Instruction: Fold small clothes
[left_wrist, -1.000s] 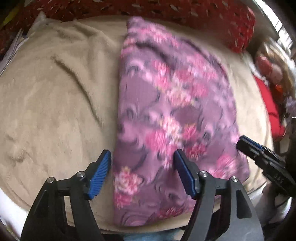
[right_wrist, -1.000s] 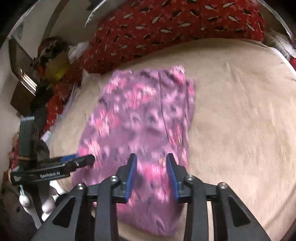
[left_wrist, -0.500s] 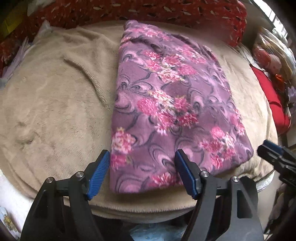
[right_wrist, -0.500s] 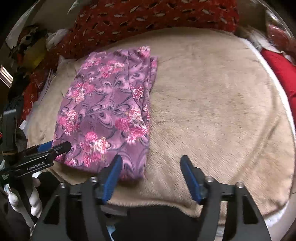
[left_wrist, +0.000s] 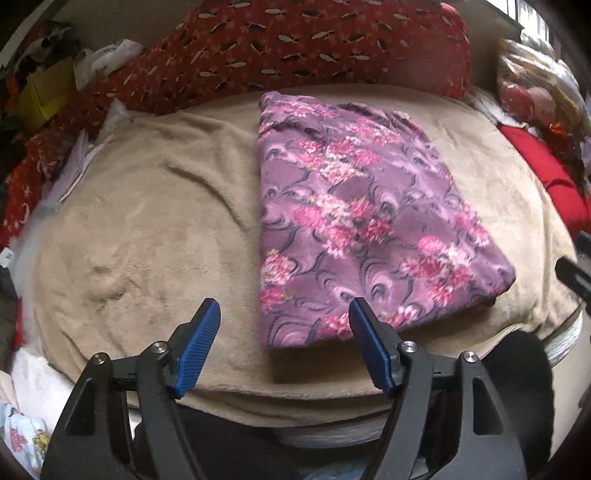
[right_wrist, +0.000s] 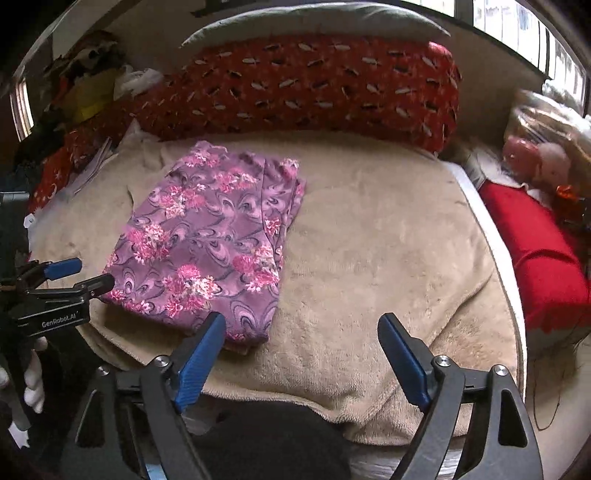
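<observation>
- Purple floral fleece garment (left_wrist: 362, 225) lay folded, centre frame, on the beige plush blanket (left_wrist: 147, 229).
- Right gripper (right_wrist: 301, 356) had let go; its jaws were opening, empty.
- Left gripper (left_wrist: 284, 345) had backed off, wide and empty: fold looked done.

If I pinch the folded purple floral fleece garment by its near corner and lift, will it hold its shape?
Probably not. The folded purple floral fleece garment looks soft and layered, so the layers at its edge would likely sag and open. It seems light. The plush beige blanket under it may drag on it if pushed.
</observation>
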